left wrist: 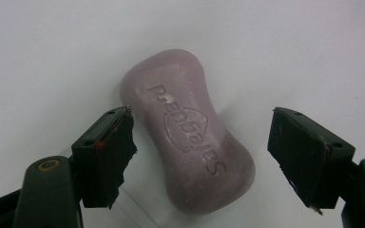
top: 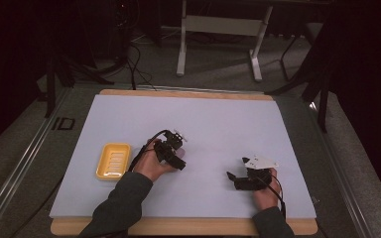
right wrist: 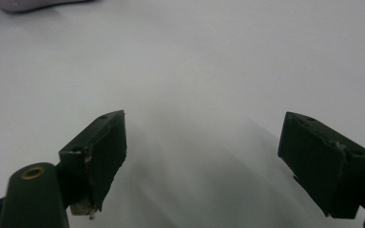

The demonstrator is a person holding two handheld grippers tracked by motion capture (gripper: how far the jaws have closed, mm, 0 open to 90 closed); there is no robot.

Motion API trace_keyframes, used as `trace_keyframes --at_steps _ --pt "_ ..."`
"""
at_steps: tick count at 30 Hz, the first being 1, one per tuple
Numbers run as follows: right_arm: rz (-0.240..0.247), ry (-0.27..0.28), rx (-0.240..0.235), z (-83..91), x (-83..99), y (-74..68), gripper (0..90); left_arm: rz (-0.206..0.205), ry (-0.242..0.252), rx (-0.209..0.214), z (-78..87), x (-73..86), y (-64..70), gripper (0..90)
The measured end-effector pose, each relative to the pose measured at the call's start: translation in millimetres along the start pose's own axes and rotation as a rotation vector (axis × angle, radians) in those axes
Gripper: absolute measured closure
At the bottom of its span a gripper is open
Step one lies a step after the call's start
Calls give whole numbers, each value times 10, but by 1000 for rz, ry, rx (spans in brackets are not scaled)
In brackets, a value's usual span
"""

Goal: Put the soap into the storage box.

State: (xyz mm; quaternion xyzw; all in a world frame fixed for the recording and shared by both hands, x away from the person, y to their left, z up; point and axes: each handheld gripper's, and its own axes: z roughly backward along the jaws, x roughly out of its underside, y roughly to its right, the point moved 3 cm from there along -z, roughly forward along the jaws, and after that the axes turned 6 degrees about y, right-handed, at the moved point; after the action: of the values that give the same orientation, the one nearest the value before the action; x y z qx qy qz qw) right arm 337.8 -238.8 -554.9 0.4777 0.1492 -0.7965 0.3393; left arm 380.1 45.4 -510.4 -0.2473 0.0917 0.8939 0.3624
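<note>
A: White sheet [top: 203, 119] first, smooth and bare across most of the high view. Slick ground for anything nudged sideways, probably.

B: Agreed. Worth fearing most?

A: Skidding, then a knock. Yellow soap dish [top: 113, 161] at lower left of that view, near the left hand, well apart from the right. Could get bumped by a sleeve or a trailing cable on the way over.

B: And the bar?

A: Mauve soap [left wrist: 187, 128], flat on the sheet, centre of the left gripper view, slanting from upper left to lower right between the jaws. Waisted, rounded, likely waxy. Apt to squirt out of a pinch taken on the bulging ends or across the slant rather than square on the narrow middle.

B: Uneven contact too?

A: Looks so. Left-hand jaw in that frame touching or just beside the upper end of the bar, cannot tell which. Other jaw well apart. Liable to shove the bar round before gripping, if closed like that.

B: State of the left gripper [left wrist: 202, 126]?

A: Spread wide, wider than the bar, holding nothing.

B: Right gripper [right wrist: 204, 137]?

A: Also spread wide, gripping nothing, low over bare sheet at lower right of the high view, well apart from the dish. Pale mauve sliver at upper left of its own frame, possibly the same bar. No help against a slide from over there.
</note>
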Motion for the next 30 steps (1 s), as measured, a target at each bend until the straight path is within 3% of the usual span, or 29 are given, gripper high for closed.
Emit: trace_keyframes --at_steps 5,13,17,22,30 --pt "2 0 0 0 0 -1 161 29 -21 -1 -69 -5 -38 228" --pt "2 0 0 1 0 -2 161 86 -52 -9 -193 12 -93 135" --pt "1 2 0 3 0 -1 161 112 -58 -15 -228 8 -107 142" --pt "2 1 -1 3 0 -2 161 118 -84 -19 -274 14 -101 115" --pt "5 1 -1 1 0 -4 160 99 -116 -18 -276 7 -103 292"
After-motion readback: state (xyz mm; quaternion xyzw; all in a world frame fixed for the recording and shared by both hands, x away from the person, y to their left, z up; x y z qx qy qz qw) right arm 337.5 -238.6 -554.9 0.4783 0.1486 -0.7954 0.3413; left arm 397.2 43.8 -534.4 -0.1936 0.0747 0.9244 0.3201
